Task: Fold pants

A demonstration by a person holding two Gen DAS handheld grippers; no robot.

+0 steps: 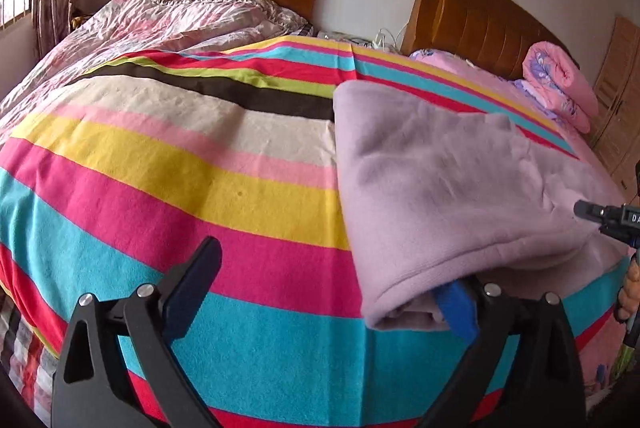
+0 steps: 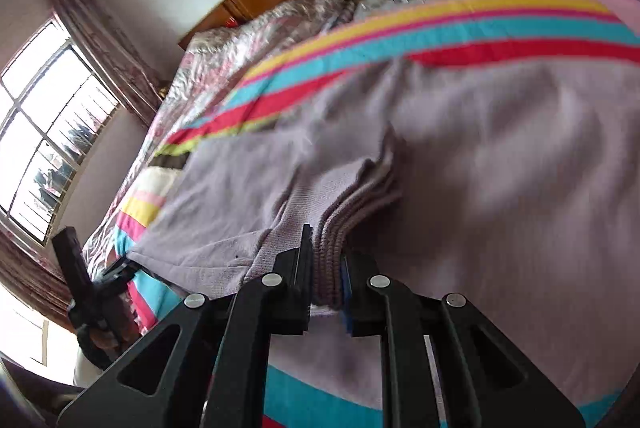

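Bed (image 1: 168,163) under striped blanket (image 1: 248,332) carries lilac pants (image 1: 440,187), folded over, lying ahead of both pairs of fingers. Step in hand, by judgement: mid-fold, bunched ribbed edge gathered for another fold. Right gripper (image 2: 326,280) clenched on that edge, cloth squeezed between fingers (image 2: 298,280). Left gripper (image 1: 336,292) spread wide, gripping nothing; one finger tucked under near fold of pants, other over bare blanket. Next move likely calls for carrying gripped edge across, left steadying. No containers visible.
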